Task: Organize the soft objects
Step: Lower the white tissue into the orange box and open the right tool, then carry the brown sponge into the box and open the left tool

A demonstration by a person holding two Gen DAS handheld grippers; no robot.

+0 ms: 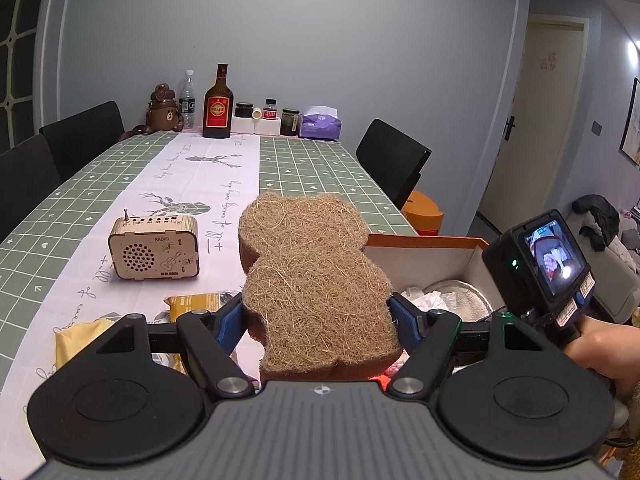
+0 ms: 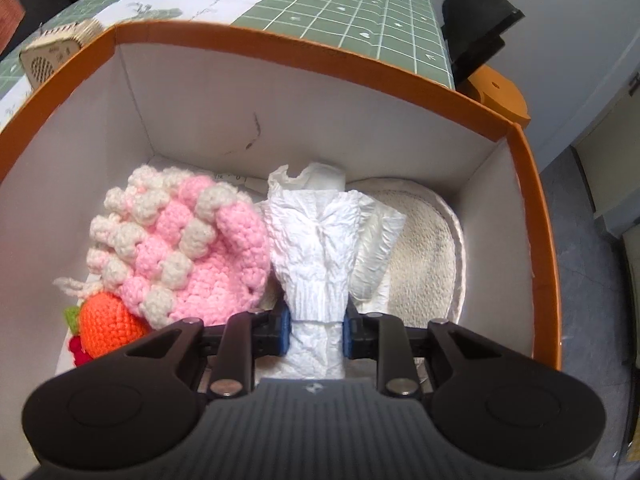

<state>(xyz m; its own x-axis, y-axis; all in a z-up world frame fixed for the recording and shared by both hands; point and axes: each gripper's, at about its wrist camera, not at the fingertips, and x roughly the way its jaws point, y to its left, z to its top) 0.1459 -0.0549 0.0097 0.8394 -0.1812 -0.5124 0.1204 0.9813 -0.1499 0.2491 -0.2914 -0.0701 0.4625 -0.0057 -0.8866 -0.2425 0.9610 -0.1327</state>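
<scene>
Tissue: your right tongs point(image 2: 316, 330) grip a crumpled white tissue point(image 2: 316, 248) between the blue pads, down inside the orange box point(image 2: 532, 216); its lower end runs out of sight under the tongs' body.
Fibre pad: your left tongs point(image 1: 320, 320) stand wide and clamp a brown bear-shaped fibre pad point(image 1: 312, 276) by its sides, held above the worktop point(image 1: 312, 164) — its bottom edge is cut off behind the tongs.
Box contents: the right view shows a pink-and-white crochet piece point(image 2: 180, 240) left of the tissue, an orange crochet fruit point(image 2: 108, 326) at the lower left, partly hidden, and a cream round pad point(image 2: 424, 256) lying on the right under the tissue's edge.
Left view only: the box is seen just to the right of the fibre pad, mostly screened by it; your right hand point(image 1: 608, 344) and its camera screen show at the right edge.
Surroundings: a small wooden radio point(image 1: 154, 252) sits on the worktop left of the pad; yellow packets point(image 1: 196, 304) lie half hidden behind the left tongs; bottles point(image 1: 218, 104) and jars line the far end — labels too small to read.
</scene>
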